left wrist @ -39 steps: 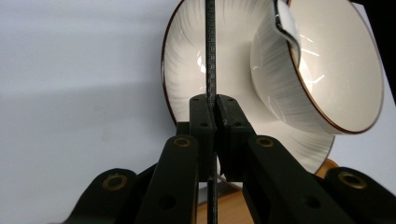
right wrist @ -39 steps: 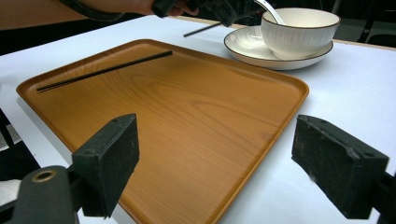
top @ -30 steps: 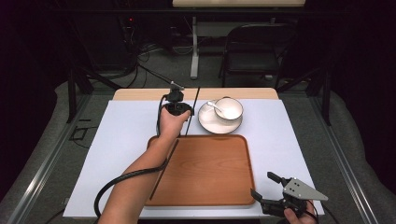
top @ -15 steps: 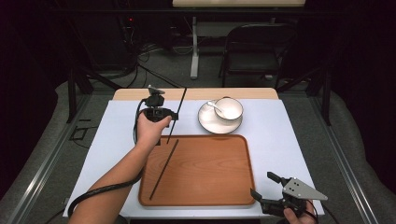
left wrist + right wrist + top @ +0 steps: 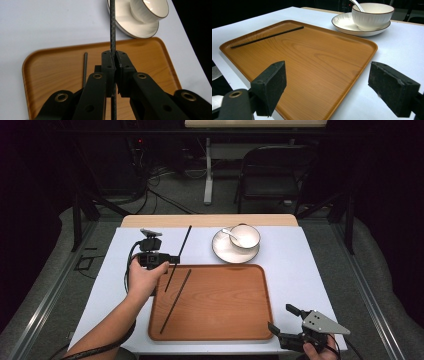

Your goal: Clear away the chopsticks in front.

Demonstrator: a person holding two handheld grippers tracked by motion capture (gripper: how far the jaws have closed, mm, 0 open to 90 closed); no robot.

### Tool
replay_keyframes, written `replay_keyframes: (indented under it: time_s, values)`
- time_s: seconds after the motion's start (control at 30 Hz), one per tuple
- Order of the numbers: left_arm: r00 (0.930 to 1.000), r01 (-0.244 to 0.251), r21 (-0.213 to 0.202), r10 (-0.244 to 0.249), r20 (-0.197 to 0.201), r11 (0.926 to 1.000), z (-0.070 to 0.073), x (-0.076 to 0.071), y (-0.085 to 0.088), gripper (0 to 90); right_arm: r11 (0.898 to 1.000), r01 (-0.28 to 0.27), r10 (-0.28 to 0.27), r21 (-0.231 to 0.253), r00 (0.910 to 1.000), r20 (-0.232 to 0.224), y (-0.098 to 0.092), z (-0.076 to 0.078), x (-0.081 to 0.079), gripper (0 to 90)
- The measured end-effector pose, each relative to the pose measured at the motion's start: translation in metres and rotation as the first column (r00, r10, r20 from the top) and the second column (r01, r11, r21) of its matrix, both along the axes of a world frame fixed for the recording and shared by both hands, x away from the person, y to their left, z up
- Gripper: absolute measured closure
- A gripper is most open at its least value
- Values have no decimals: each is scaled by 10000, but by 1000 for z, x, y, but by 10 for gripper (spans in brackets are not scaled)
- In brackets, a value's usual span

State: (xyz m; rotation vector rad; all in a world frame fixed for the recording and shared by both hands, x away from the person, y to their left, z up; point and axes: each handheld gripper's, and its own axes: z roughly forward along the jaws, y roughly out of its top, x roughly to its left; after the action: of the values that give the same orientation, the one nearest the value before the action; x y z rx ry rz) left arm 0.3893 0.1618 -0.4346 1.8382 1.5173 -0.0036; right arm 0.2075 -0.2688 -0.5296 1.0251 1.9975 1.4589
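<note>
Chopstick (image 5: pixel 178 254), black, is pinched in my left hand-held gripper (image 5: pixel 172 259), jaws shut tight on it near its lower half; it stands tilted above the tray's (image 5: pixel 220 320) far-left corner, top end leaning away toward the far side of the tabletop (image 5: pixel 305 265). In the left gripper view I see the stick (image 5: pixel 112 27) running straight up between the closed jaws, over the tray (image 5: pixel 150 55).

Nearest to me: right hand-held gripper (image 5: pixel 282 319) just off the tray's near-right corner, jaws wide apart, nothing between them. The right gripper view has both pads spread over the tray's (image 5: pixel 312 62) near-right part and the tabletop (image 5: pixel 402 42) beside it.

Second chopstick (image 5: pixel 175 301) lies flat inside the tray along its left side, slanting from the near-left toward the far-left; also in the right gripper view (image 5: pixel 267 37) and left gripper view (image 5: pixel 85 67).

My left hand (image 5: pixel 145 277) sits at the tray's far-left edge, forearm coming in beside the tray's left rim.

Beyond the tray's far edge, right of centre: white plate (image 5: pixel 222 254) with a bowl (image 5: pixel 245 236) on it and a spoon (image 5: pixel 230 233) resting in the bowl. Plate just beside the tray rim, can't tell if touching.
</note>
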Motion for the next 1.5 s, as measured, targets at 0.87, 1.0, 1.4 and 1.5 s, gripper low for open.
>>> replay_keyframes:
  time_s: [0.87, 1.0, 1.4, 1.5]
  values:
    - [9996, 232, 136, -230, -154, 9996, -63, -70, 35, 857, 10000, 55, -55, -9, 10000, -56, 0, 0, 0, 146]
    - [9994, 104, 289, -95, -321, 9995, -75, -68, 39, 857, 10000, 57, -57, -7, 10000, -78, 0, 0, 1, 145]
    - [9959, 245, 732, -179, -890, 9970, -94, -53, 30, 857, 10000, 69, -69, 17, 9999, -114, 0, 0, 1, 145]
    - [9955, 282, 787, -209, -920, 9965, -95, -53, 28, 857, 10000, 66, -66, 2, 9999, -82, 0, 0, 0, 145]
